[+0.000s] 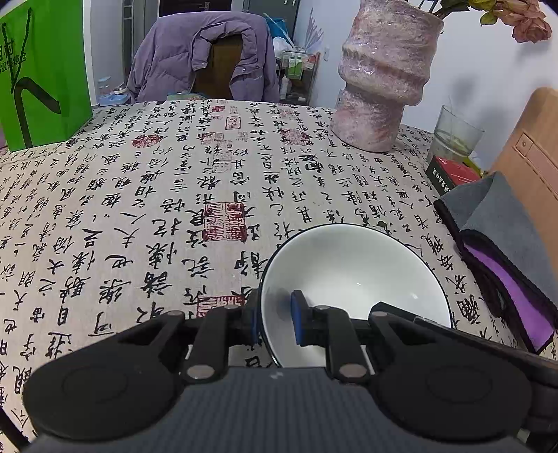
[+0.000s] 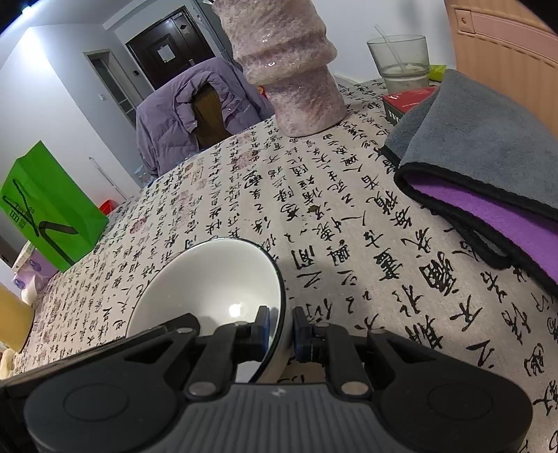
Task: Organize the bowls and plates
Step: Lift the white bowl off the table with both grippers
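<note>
White bowl (image 1: 352,278), dark-rimmed, one item, on the calligraphy-print tablecloth (image 1: 146,195), gripped at opposite sides of its rim. Left gripper (image 1: 277,319): jaws nearly closed, blue pads clamped on the rim at the bowl's left edge, one finger outside the wall, one inside. Right gripper (image 2: 281,329): jaws likewise nearly closed, pinching the rim of the same bowl (image 2: 209,278) at its right edge, one pad inside, one outside. Whether the bowl rests on the cloth or is lifted cannot be told. Ahead of both grippers, well apart: pink mottled vase (image 1: 380,76), with dried roses (image 1: 523,17) seen from the left wrist. Ahead and right: folded grey-and-purple cloth (image 2: 488,167), near the bowl; beyond it a red box (image 2: 408,101) and a clear glass (image 2: 401,59). Far ahead-left: green paper bag (image 1: 42,73). Beyond the table's far edge: chair draped with a purple padded jacket (image 1: 202,52).
</note>
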Motion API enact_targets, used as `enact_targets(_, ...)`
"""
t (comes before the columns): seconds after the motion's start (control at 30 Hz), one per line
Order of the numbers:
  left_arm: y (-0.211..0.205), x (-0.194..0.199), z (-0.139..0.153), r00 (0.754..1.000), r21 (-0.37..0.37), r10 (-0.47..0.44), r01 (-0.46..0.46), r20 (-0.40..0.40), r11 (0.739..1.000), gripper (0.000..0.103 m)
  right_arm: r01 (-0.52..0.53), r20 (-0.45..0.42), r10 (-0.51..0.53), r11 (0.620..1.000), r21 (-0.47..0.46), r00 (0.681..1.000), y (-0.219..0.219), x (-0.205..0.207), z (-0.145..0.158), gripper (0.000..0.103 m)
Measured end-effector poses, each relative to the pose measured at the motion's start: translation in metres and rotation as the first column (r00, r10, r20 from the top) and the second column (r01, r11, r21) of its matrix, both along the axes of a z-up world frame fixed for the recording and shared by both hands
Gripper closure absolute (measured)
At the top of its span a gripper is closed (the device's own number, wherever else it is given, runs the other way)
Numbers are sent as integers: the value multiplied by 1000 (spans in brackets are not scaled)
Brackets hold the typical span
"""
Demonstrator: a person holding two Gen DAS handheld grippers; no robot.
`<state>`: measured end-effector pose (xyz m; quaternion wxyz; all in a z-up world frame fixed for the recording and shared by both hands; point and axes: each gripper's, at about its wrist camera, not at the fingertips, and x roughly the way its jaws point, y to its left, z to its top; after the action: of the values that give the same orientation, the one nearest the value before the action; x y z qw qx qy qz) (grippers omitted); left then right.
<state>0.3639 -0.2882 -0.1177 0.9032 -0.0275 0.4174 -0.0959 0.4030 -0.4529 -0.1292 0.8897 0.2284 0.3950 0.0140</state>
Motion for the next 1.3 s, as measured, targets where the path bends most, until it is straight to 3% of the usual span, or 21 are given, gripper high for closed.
enact_targets(0.73, 14, -16, 20, 998, -5, 6, -5, 60, 1000, 85, -23, 80, 24, 1000, -13, 997, 12, -15, 19, 89)
enact_targets(1.3, 45, -44, 43, 990, -20, 78, -76, 116, 997, 85, -84, 143, 82, 996, 10, 986, 38, -32, 34, 89)
